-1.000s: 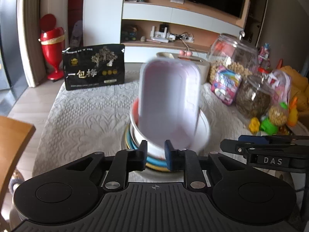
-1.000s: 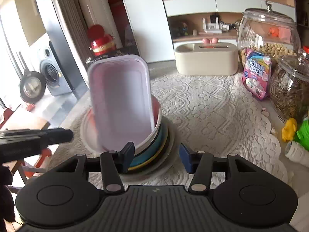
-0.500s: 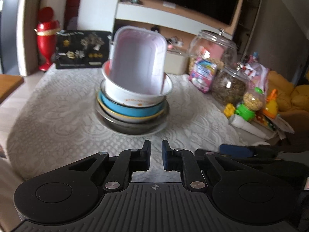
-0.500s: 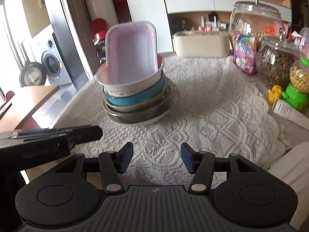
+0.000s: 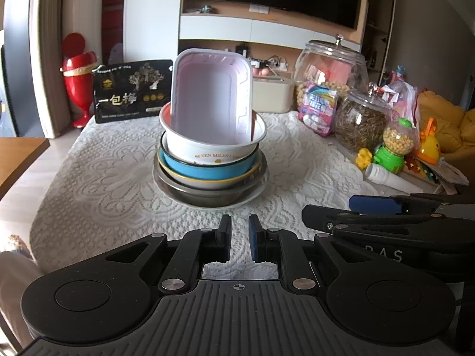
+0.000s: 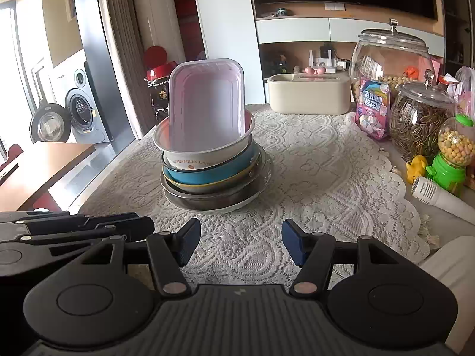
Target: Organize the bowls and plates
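A lace-covered table [image 5: 98,184] is carrying a stack of plates and bowls [image 5: 209,175] at its middle, with a white rectangular tray [image 5: 212,95] leaning upright in the top white bowl [image 5: 207,148]. Short of the stack, the right gripper [image 6: 240,241] is widening its jaws around nothing, and the left gripper [image 5: 239,241] is sitting nearly closed and empty, both clear of the dishes.

The tray [image 5: 211,98] standing in the white bowl [image 5: 207,151] hides that bowl's inside and its own lower end. Only the rims of the stacked dishes [image 5: 207,178] beneath show. The bowl's lettering is partly readable. The left hand-held gripper [image 6: 74,231] is cut off at the right view's edge.
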Demonstrator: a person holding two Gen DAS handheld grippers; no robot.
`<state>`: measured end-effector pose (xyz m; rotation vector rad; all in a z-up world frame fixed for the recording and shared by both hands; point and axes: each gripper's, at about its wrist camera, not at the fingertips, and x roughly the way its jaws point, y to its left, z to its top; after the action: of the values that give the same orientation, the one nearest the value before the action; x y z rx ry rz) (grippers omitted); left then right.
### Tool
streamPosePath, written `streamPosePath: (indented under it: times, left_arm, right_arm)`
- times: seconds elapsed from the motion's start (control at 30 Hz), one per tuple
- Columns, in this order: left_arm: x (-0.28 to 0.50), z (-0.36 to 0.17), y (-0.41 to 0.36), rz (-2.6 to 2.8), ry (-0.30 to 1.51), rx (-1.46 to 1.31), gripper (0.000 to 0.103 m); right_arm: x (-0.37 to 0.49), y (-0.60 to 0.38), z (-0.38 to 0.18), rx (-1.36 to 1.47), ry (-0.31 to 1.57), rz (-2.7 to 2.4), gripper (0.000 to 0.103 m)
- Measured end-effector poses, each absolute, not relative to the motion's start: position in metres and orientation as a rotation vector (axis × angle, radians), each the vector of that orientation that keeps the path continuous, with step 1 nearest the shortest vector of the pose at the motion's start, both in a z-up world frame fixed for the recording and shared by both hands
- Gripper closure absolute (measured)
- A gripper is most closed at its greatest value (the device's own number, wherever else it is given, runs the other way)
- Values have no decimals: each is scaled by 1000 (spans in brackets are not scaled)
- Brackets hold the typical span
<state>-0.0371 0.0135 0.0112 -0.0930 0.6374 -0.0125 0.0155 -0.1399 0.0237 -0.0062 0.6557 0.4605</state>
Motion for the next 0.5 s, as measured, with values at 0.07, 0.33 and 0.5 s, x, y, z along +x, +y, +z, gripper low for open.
streamPosePath:
  times: [0.07, 0.33, 0.5]
  left_arm:
    - [-37, 11, 14, -11, 640, -95, 88]
    - [-39, 12, 14, -13, 635, -102, 88]
    - [-40, 12, 14, -13, 632, -105, 88]
  right_arm:
    - [15, -139, 23, -10, 656, 460, 42]
    - [14, -140, 22, -9, 662, 458, 42]
    - [13, -139, 22, -13, 659, 459, 42]
